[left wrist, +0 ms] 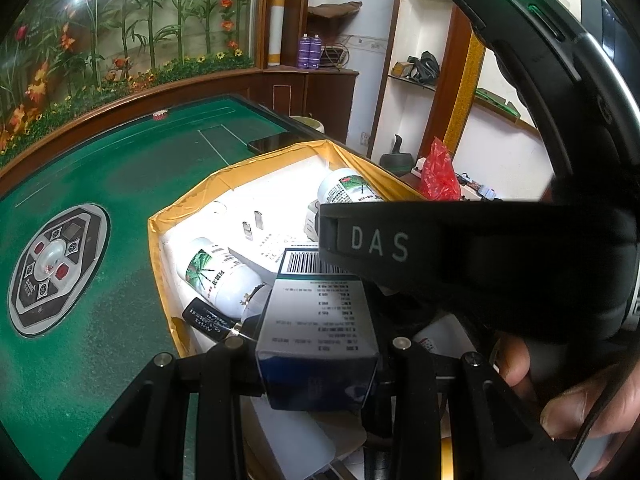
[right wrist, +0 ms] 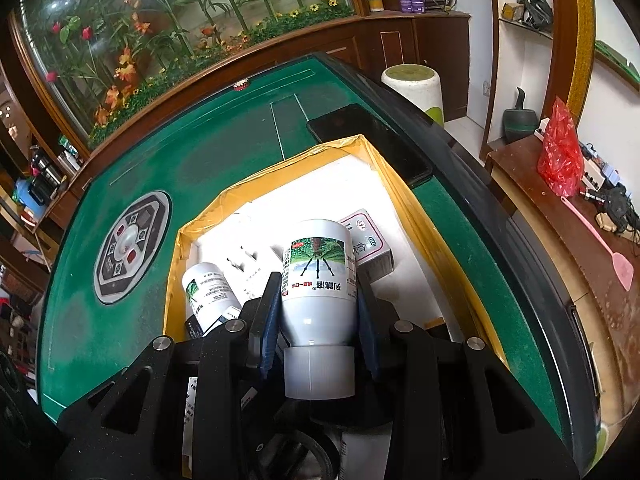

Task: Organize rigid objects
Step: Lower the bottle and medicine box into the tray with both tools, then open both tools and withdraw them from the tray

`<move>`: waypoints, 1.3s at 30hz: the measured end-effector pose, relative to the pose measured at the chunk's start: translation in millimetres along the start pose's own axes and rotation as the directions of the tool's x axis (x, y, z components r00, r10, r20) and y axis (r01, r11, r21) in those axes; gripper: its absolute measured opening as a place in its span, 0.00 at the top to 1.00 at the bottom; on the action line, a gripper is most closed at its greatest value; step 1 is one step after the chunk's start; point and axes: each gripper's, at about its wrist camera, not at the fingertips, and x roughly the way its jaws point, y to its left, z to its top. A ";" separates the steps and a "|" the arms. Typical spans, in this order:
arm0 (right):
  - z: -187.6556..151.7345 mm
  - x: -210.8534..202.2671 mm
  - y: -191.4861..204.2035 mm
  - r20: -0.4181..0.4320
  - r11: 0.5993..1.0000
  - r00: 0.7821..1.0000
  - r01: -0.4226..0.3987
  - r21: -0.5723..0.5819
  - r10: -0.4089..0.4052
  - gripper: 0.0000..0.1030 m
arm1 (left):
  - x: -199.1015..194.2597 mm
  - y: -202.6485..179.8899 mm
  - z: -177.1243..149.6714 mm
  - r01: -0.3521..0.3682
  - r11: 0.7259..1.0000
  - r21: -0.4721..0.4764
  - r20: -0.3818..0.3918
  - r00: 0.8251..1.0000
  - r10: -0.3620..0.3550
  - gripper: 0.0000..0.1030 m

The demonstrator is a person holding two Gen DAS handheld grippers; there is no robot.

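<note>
Left wrist view looks across a green felt mahjong table (left wrist: pixel 120 184) with a grey hexagonal control panel (left wrist: pixel 56 268) at its centre. Near the right edge sits a white foam box with yellow tape round its rim (left wrist: pixel 192 196), and a dark phone (left wrist: pixel 272 142) lies on the felt just beyond the box's far corner.

Sorting looks well under way. Inside the box lie a white plastic bottle with a green picture label (left wrist: pixel 216 272), a flat white adapter with metal prongs (left wrist: pixel 256 228) and a small black rectangular block (left wrist: pixel 208 318); in the right wrist view a white and pink carton (right wrist: pixel 370 246) rests by the box's right wall. Two pieces are not yet set down. The left hand-held gripper (left wrist: pixel 318 348) is clamped on a dark blue and white barcoded carton (left wrist: pixel 320 320), held over the near end of the box. The right hand-held gripper (right wrist: pixel 318 322) is closed on a second white labelled bottle (right wrist: pixel 318 280), cap towards the camera, above the box's middle. I'd judge placing these two is what remains.

Around the table: a glass-fronted display of artificial flowers and bamboo (right wrist: pixel 180 24), dark wood cabinets, wall shelves, a red plastic bag (right wrist: pixel 560 152) and a pink fly swatter (right wrist: pixel 600 248) on a side counter.
</note>
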 end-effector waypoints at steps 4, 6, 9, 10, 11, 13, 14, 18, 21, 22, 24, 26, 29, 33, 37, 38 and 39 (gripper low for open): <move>-0.4 -1.0 0.5 0.000 1.000 1.000 0.000 0.000 0.000 0.67 | 0.0 -0.7 -0.2 0.001 1.000 0.000 0.000 1.000 -0.001 0.66; -0.7 -2.6 0.7 0.000 1.000 1.000 -0.001 0.000 0.001 0.67 | 0.1 -0.7 -0.4 0.001 1.000 0.000 0.000 1.000 -0.001 0.66; -0.8 -3.7 2.1 -0.002 1.000 1.000 0.008 -0.003 -0.008 0.67 | 0.3 -0.3 -0.4 0.000 1.000 -0.001 0.001 1.000 0.000 0.65; -0.9 -3.9 1.2 -0.003 1.000 1.000 0.012 -0.007 -0.012 0.67 | 0.6 0.2 -0.4 0.001 1.000 -0.004 0.001 1.000 -0.001 0.64; -1.2 -4.2 1.9 -0.004 1.000 1.000 0.018 -0.013 -0.018 0.67 | 0.7 0.6 -0.2 0.003 1.000 -0.007 0.001 1.000 -0.003 0.63; -1.6 -5.5 1.4 -0.002 1.000 1.000 0.021 -0.014 -0.021 0.66 | 1.1 2.1 0.3 0.001 1.000 -0.018 0.001 1.000 -0.001 0.56; -1.8 -6.0 0.9 -0.001 1.000 1.000 0.018 -0.012 -0.018 0.66 | 1.2 3.1 0.4 0.002 1.000 -0.024 0.002 1.000 -0.002 0.49; -1.6 -6.6 -0.4 -0.005 1.000 1.000 0.007 -0.007 -0.007 0.66 | -0.5 4.1 0.9 0.004 0.999 -0.038 0.012 1.000 -0.003 0.46; -1.7 -8.3 -0.8 -0.001 1.000 1.000 0.002 -0.004 -0.002 0.66 | -0.8 3.3 0.4 -0.005 0.999 -0.039 0.012 1.000 0.006 0.46; -1.8 -9.4 -0.6 0.000 1.000 1.000 0.001 -0.004 -0.001 0.64 | -0.3 3.9 0.6 -0.004 0.999 -0.044 0.009 1.000 0.005 0.45; -1.4 -11.8 0.5 0.002 1.000 1.000 0.007 -0.010 -0.007 0.48 | 0.0 5.1 0.4 0.007 0.998 -0.054 0.005 1.000 -0.007 0.37; -1.5 -14.9 1.2 0.016 1.000 1.000 0.008 -0.011 -0.008 0.40 | -1.7 4.4 0.4 0.008 0.998 -0.056 0.011 1.000 -0.007 0.36; -1.4 -20.2 2.7 0.029 1.000 1.000 0.013 -0.017 -0.013 0.40 | -3.5 2.3 0.4 0.007 0.999 -0.050 0.020 1.000 -0.006 0.35; -2.3 -28.3 4.4 0.045 0.999 0.999 0.024 -0.023 -0.023 0.39 | -4.3 3.2 0.9 0.008 0.998 -0.056 0.021 1.000 -0.006 0.30; -5.2 -35.9 3.8 0.061 0.999 0.998 0.034 -0.016 -0.033 0.39 | -6.2 5.1 1.6 0.010 0.998 -0.066 0.027 1.000 -0.009 0.27; -6.3 -37.5 3.1 0.064 0.999 0.997 0.037 -0.011 -0.036 0.39 | -6.7 4.8 1.6 0.006 0.998 -0.066 0.029 1.000 -0.004 0.24; -7.4 -39.4 3.7 0.067 0.999 0.997 0.041 -0.006 -0.040 0.39 | -7.0 5.2 1.8 0.003 0.998 -0.064 0.030 1.000 -0.002 0.23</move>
